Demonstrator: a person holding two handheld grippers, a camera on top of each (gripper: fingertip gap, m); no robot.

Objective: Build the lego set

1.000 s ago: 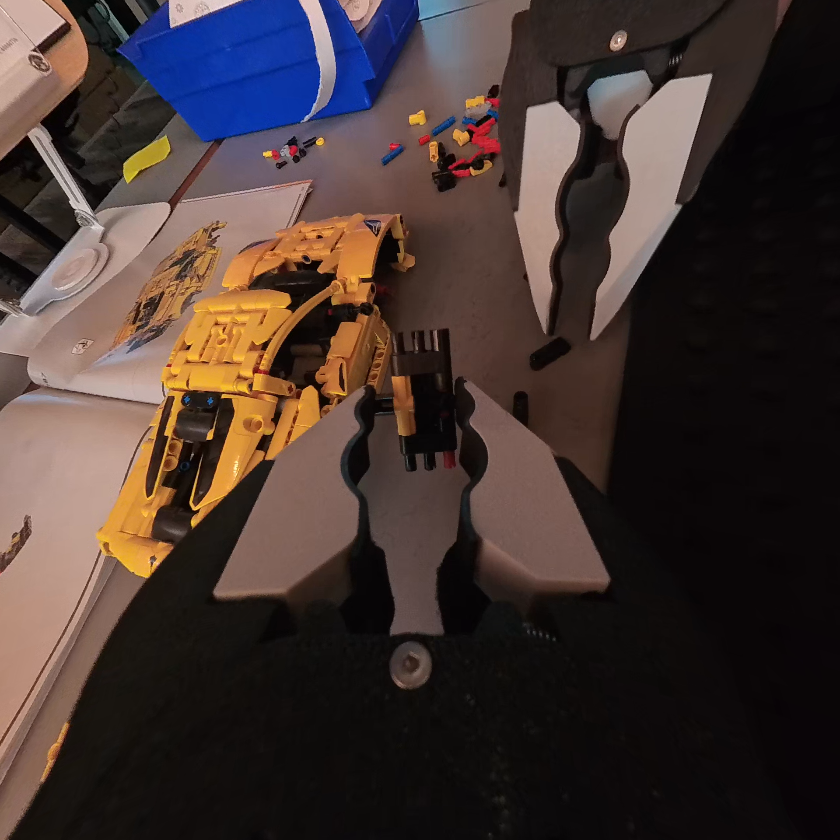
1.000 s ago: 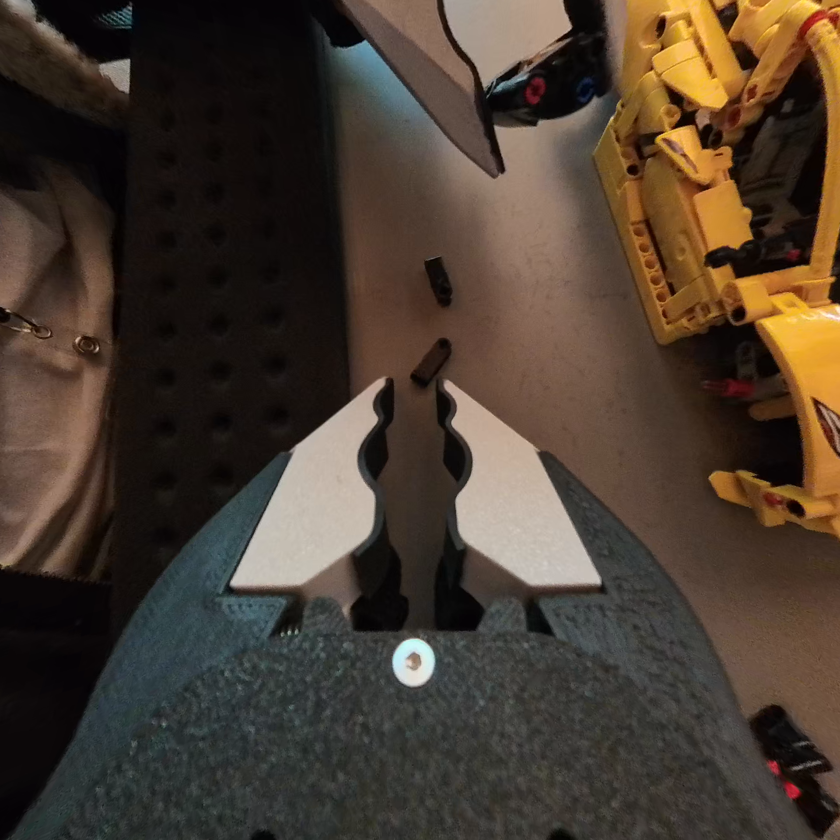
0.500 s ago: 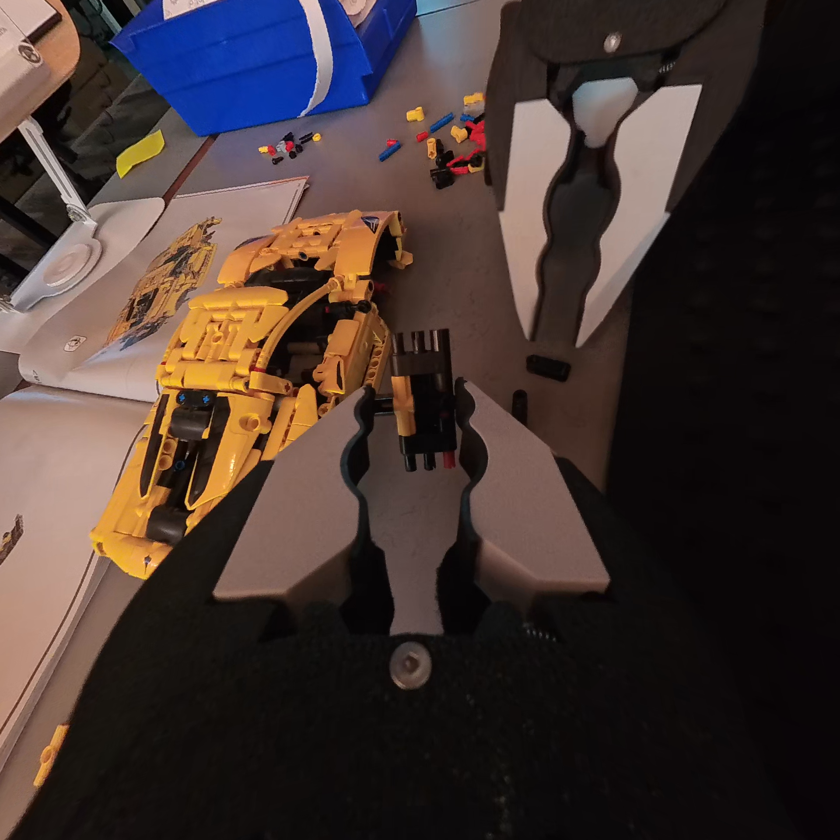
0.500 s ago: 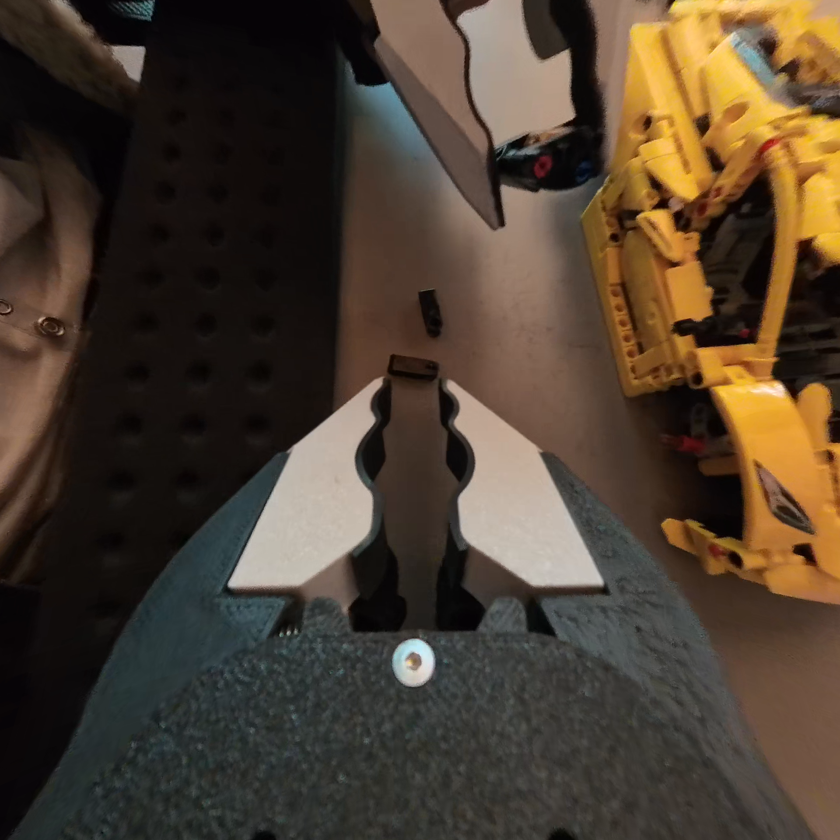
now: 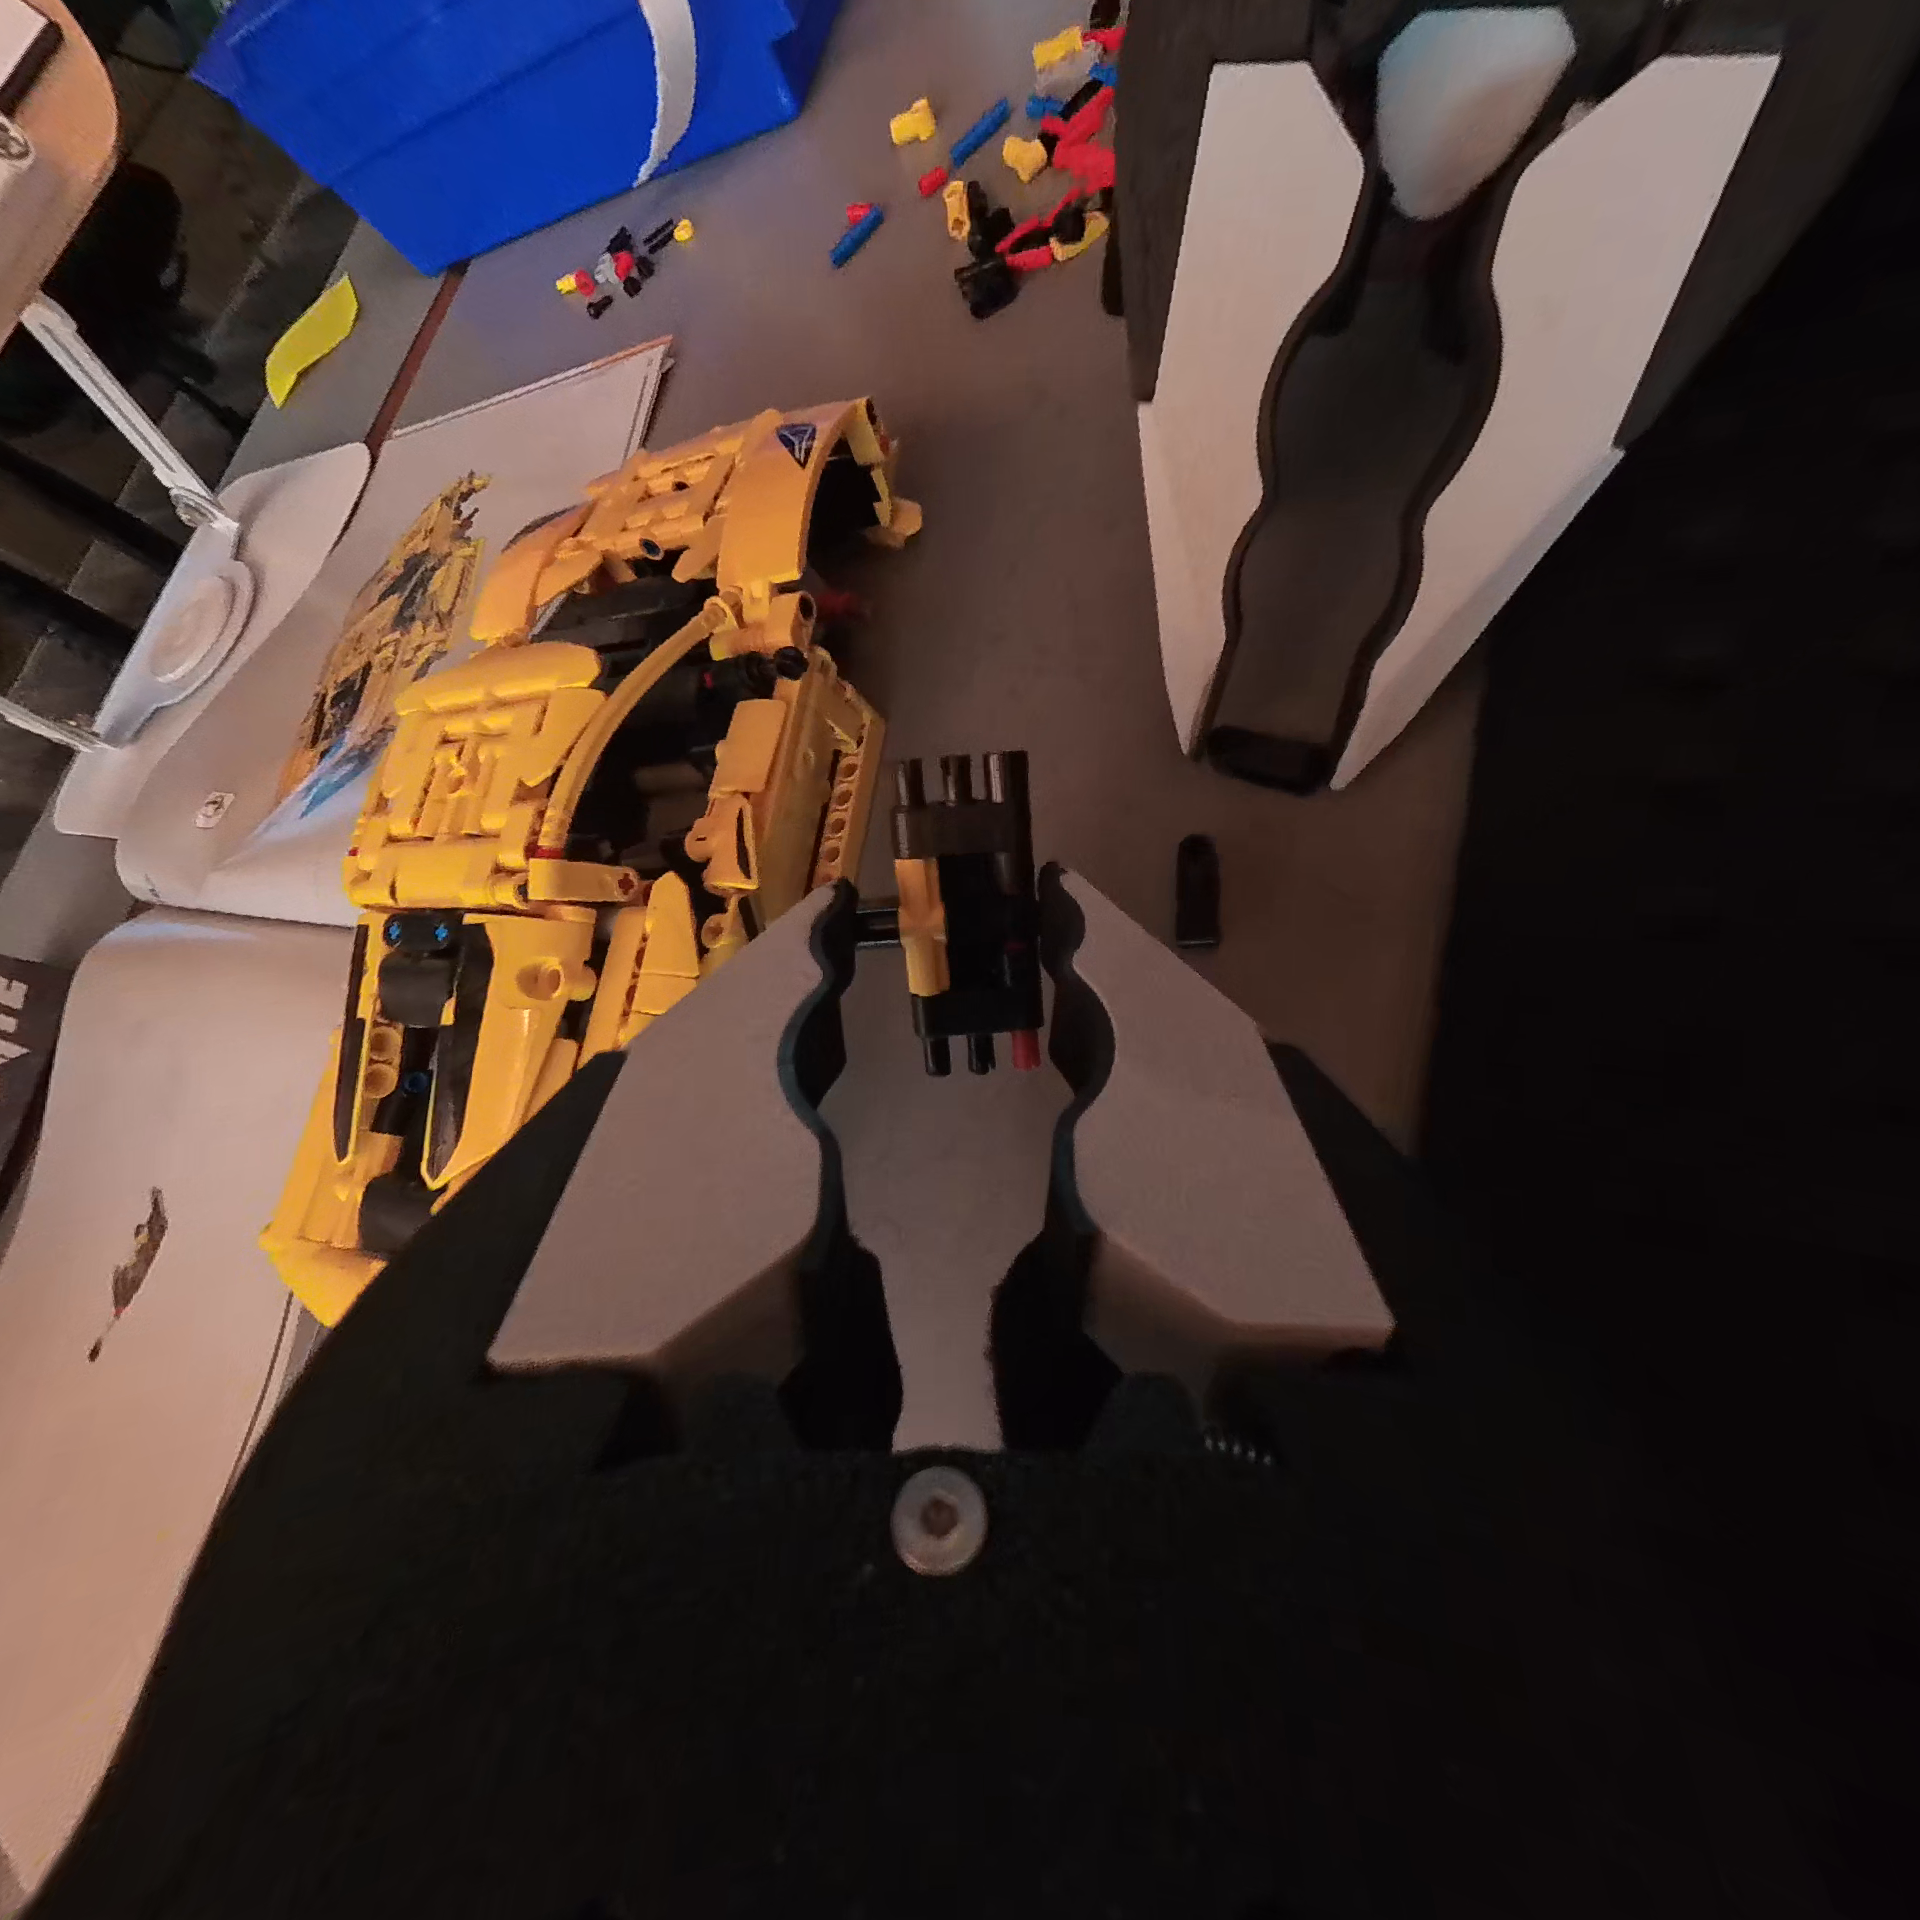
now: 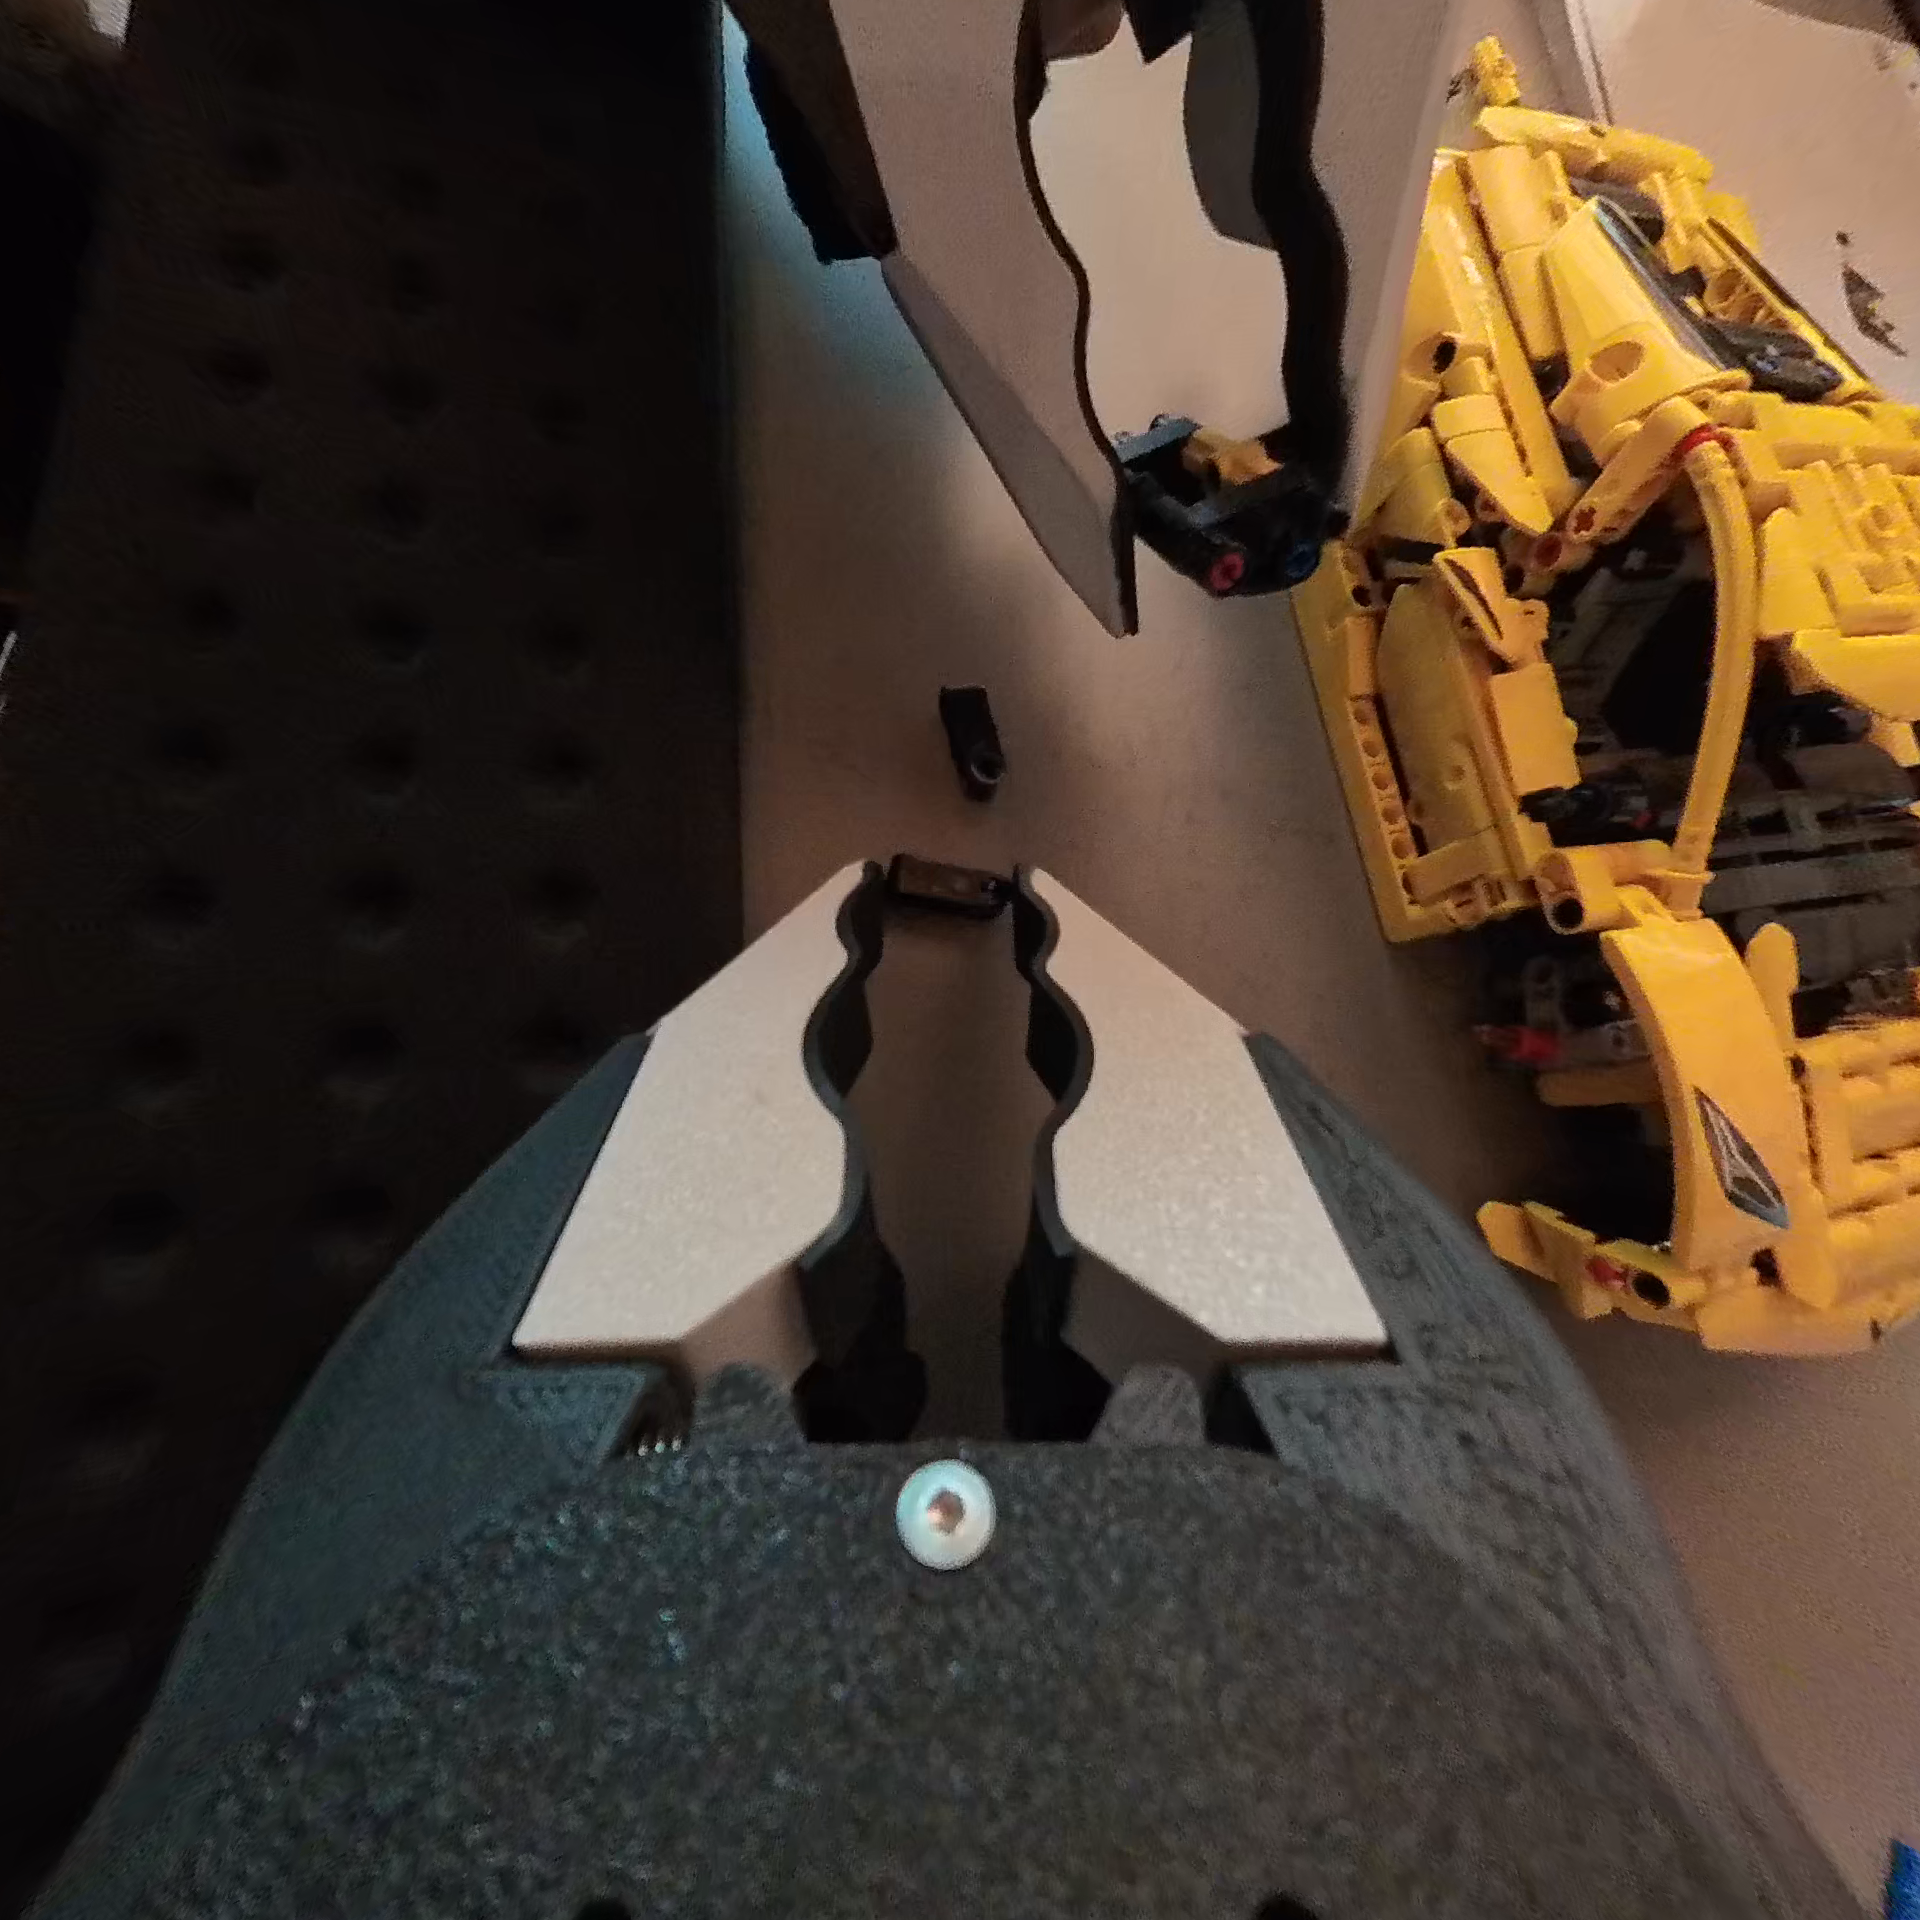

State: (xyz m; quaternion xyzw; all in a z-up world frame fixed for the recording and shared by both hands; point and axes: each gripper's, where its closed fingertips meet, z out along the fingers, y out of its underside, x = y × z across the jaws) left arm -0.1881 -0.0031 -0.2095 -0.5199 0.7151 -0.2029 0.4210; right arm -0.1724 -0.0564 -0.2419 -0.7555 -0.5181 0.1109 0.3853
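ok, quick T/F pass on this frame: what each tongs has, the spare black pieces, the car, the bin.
1. The left tongs grip a small black-and-yellow subassembly. True.
2. The right tongs are empty. False: a short black piece sits between their tips.
3. A second black piece lies loose on the table, between the two tongs. True.
4. The yellow lego car rests inside the blue bin. False: it sits on the table, partly over the open instruction booklet; the bin is farther back.
5. Loose red, blue, yellow and black pieces lie scattered near the bin. True.
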